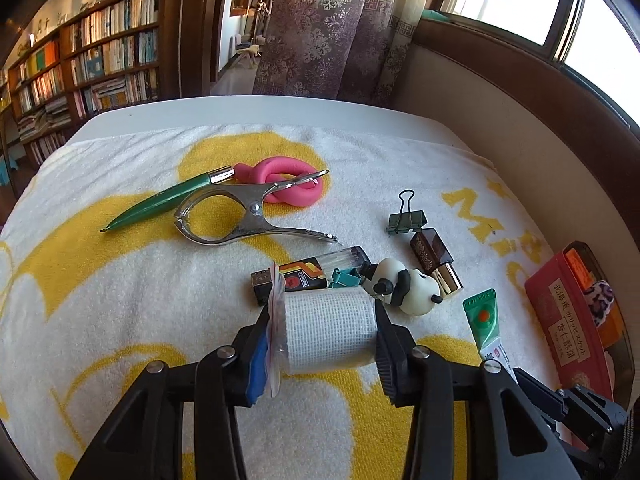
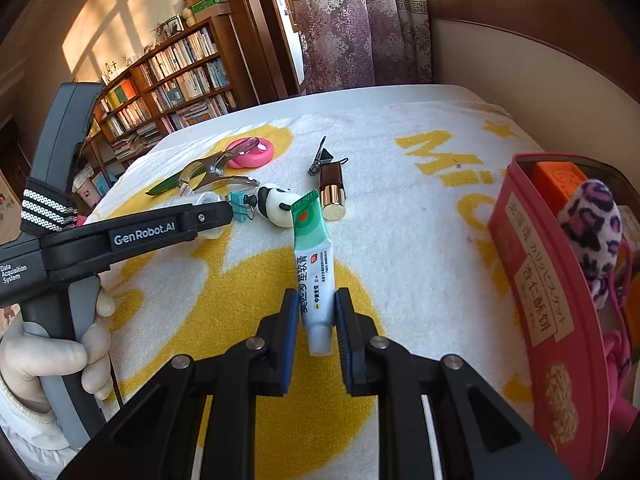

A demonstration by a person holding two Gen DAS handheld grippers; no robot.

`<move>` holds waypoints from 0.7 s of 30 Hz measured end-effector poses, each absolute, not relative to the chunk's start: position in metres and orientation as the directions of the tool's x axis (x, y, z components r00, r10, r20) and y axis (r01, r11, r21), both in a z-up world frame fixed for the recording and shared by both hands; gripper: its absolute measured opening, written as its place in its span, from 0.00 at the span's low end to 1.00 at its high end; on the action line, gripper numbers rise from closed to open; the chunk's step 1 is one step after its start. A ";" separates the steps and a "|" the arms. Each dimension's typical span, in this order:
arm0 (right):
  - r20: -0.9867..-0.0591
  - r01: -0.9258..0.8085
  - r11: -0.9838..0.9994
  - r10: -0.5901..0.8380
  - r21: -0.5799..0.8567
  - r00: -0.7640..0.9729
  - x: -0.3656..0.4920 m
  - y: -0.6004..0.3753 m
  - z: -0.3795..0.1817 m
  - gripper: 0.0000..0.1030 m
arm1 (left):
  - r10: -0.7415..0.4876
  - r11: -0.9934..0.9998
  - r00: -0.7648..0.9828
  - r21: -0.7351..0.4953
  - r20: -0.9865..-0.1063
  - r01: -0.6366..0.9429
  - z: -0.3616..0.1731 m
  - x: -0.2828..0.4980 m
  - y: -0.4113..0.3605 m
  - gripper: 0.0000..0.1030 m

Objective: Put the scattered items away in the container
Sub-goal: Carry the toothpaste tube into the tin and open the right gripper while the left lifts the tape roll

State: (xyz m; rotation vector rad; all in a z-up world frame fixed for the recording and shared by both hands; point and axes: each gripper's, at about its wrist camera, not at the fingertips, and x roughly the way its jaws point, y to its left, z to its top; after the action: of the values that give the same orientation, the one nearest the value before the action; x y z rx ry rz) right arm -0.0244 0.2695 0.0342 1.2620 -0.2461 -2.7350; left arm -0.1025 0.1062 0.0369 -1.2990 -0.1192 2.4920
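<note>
While the left gripper squeezes a white roll of gauze bandage from both sides, the right gripper is shut tight on the cap end of a small green and white cream tube. Both are over the white and yellow towel, where a little panda toy, a silver metal clamp and a green pen lie. Off to the right sits the red cookie tin, with what looks like a fuzzy pink spotted thing inside.

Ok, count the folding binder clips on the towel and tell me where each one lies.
2. A dark green metal binder clip lies beside the brown lipstick tube; a small teal binder clip sits against the panda figurine. Others may be hidden under the clutter.
</note>
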 end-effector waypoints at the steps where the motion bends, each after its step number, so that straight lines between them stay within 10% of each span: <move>1: -0.740 0.037 -0.979 -0.176 0.201 -0.649 -0.024 0.271 0.035 0.19 | 0.327 -0.943 -0.536 -0.227 -0.779 -0.245 0.039 -0.101 0.104 0.44; 21: -0.652 -0.058 -0.974 -0.102 0.220 -0.751 -0.009 0.294 0.057 0.19 | 0.381 -0.921 -0.547 -0.258 -0.745 -0.291 0.056 -0.080 0.108 0.44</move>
State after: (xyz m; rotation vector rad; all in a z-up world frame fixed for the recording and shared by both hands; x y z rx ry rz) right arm -0.0093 0.2939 0.0569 1.0995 -0.3553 -2.8960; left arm -0.0802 0.1077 0.0559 -1.2238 -0.1458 2.4657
